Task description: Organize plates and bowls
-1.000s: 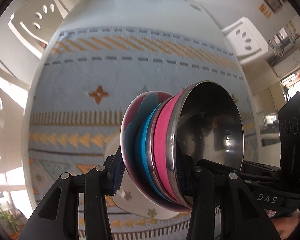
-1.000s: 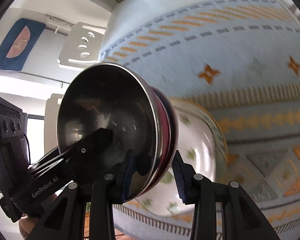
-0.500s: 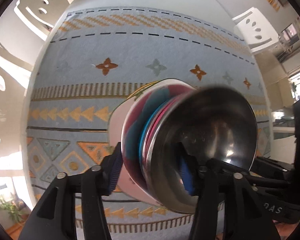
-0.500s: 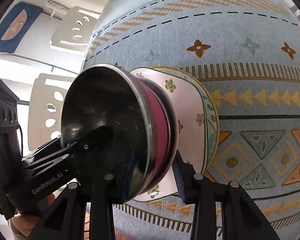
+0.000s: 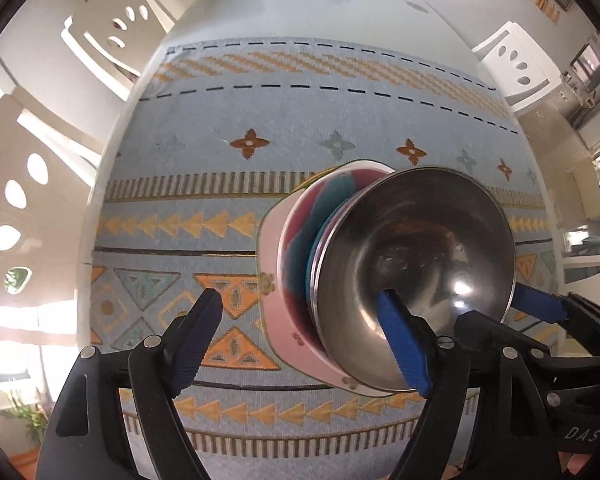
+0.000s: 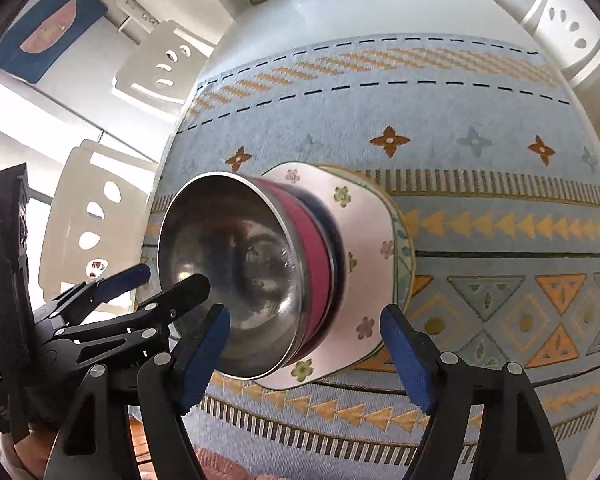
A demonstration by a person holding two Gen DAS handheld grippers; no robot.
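Steel shows at the top of the bowl stack [image 5: 400,276], which sits nested on a pink flowered plate [image 6: 364,240] on the patterned cloth [image 5: 300,120] that covers the surface. Both claws have just been opening. The left claw [image 5: 300,344] is spread, its right pad inside the top bowl and its left pad well off the plate. The right claw [image 6: 304,352] is spread too, straddling the stack's near rim, neither pad pressing it. Judged from this, the stack is set down and released; each claw must back away clear of the rim. White chairs [image 5: 112,36] ring the surface.
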